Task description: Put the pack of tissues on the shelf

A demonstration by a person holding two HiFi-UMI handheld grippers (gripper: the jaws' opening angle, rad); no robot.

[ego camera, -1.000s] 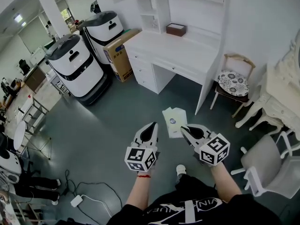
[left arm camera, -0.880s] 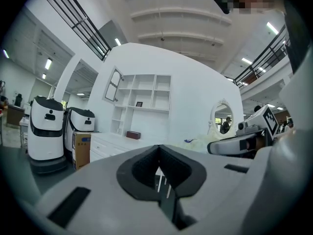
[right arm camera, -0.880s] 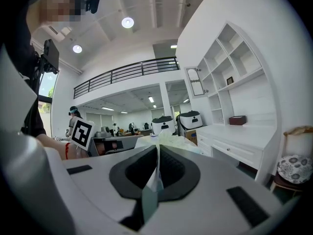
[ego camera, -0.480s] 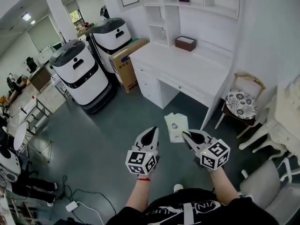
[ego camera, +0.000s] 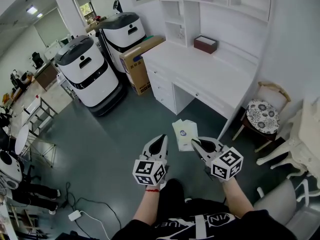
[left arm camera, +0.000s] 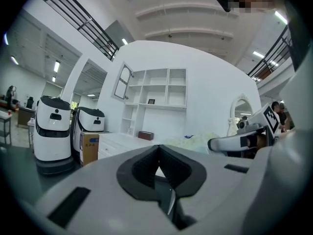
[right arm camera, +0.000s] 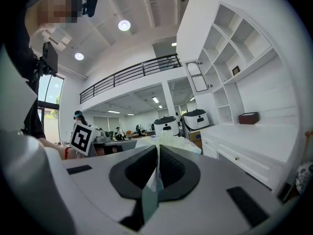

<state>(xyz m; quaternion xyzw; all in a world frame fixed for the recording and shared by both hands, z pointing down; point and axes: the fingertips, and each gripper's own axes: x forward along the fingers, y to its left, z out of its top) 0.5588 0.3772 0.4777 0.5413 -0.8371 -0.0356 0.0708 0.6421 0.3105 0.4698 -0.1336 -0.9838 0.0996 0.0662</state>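
I have the pale green soft plastic pack of tissues (ego camera: 184,133) up in the air over the grey floor (ego camera: 115,134). It sits just short of the white tabletop (ego camera: 210,74) and well below the white wall shelf (ego camera: 220,1).

The right tool (ego camera: 196,143) is clamped on the pack's near edge. The head view hides that pinch behind the tool's tip. The right gripper view shows it plainly: thin film squeezed between the two dark pads, with the rest of the pack bulging above them.

The left tool (ego camera: 161,138) is just beside the pack and not touching it. Its own view shows the jaws closed together with nothing between them. That view also catches the right tool side-on, with the pack as a pale lump next to it.

I count:
- one pack
- two tools
- two white-and-black wheeled robots (ego camera: 87,69), standing side by side left of the tabletop
- one brown cardboard carton (ego camera: 140,61) against the tabletop's end
- one dark brown box (ego camera: 205,44) on the tabletop
- one white chair with a patterned cushion (ego camera: 263,115) at the right

The round blue mark on the pack is too small for me to read. The shelf's upper compartments are cut off by the top of the head view.
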